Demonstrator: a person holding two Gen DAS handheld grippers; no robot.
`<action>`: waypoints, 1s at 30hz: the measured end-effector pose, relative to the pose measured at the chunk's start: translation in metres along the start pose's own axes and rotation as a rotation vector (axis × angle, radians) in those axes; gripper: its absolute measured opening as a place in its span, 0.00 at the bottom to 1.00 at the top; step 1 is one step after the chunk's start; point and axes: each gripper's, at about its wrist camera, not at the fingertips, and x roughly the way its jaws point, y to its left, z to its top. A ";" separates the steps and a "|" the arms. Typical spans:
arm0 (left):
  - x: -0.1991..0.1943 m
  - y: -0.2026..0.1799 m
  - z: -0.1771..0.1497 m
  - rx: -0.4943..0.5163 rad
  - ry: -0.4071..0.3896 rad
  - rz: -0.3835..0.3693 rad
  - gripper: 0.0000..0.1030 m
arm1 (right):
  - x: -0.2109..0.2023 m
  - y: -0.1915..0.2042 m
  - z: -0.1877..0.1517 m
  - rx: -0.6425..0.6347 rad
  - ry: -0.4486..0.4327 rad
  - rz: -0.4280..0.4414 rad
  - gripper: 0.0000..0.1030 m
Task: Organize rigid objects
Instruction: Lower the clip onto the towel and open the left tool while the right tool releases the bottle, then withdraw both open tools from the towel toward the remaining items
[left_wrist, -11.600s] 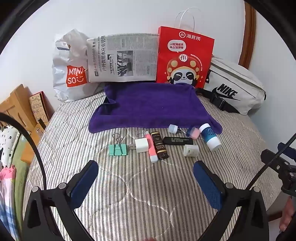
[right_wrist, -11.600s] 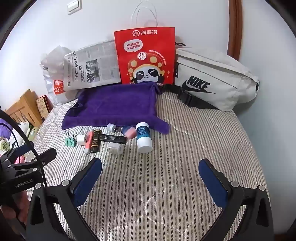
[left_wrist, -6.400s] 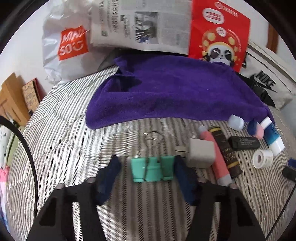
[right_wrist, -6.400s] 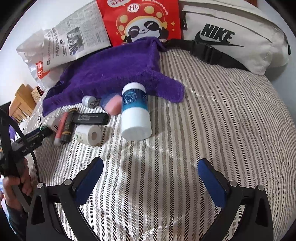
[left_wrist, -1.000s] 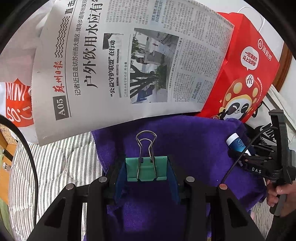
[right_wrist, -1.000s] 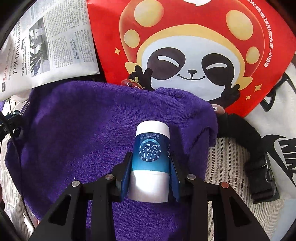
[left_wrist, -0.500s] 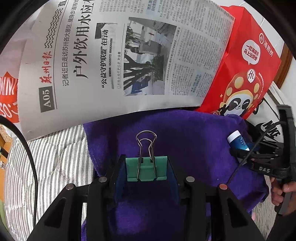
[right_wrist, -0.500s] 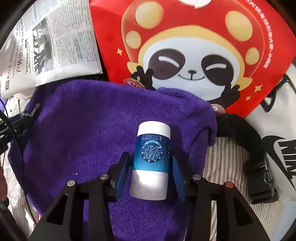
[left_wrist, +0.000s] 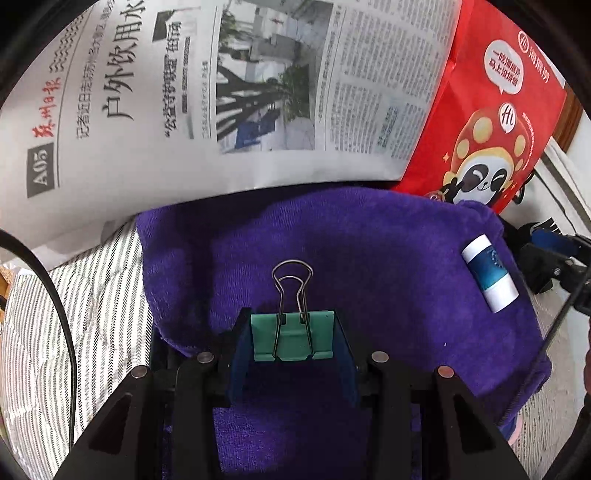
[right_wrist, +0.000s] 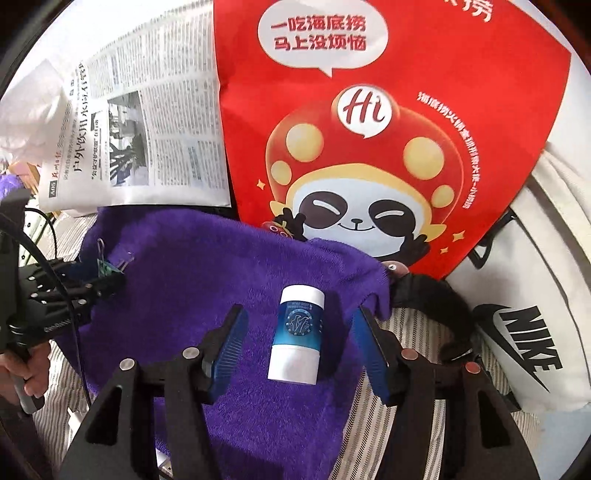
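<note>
My left gripper (left_wrist: 291, 341) is shut on a green binder clip (left_wrist: 291, 339) with wire handles, just above the left part of the purple towel (left_wrist: 369, 258). The clip also shows small in the right wrist view (right_wrist: 105, 267). My right gripper (right_wrist: 297, 343) is open. A blue and white bottle (right_wrist: 297, 339) lies on the purple towel (right_wrist: 184, 295) between its fingers, untouched. The bottle also shows in the left wrist view (left_wrist: 489, 273) near the towel's right edge.
A newspaper (left_wrist: 221, 103) and a red panda paper bag (right_wrist: 388, 129) lean against the wall behind the towel. A white Nike bag (right_wrist: 535, 314) lies to the right. The striped bed cover (left_wrist: 74, 314) surrounds the towel.
My right gripper has opened and let go of the bottle, which now lies on the towel. My left gripper has lowered toward the towel with the clip still held.
</note>
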 end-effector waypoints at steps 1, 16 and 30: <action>0.002 -0.001 0.000 0.001 0.004 0.002 0.38 | -0.001 0.000 0.000 0.000 0.000 0.000 0.57; 0.009 -0.026 -0.004 0.083 0.046 0.040 0.50 | -0.017 -0.004 -0.002 -0.006 -0.010 -0.026 0.57; -0.017 -0.025 0.007 0.059 0.040 -0.017 0.55 | -0.048 0.011 -0.020 0.028 -0.042 -0.033 0.57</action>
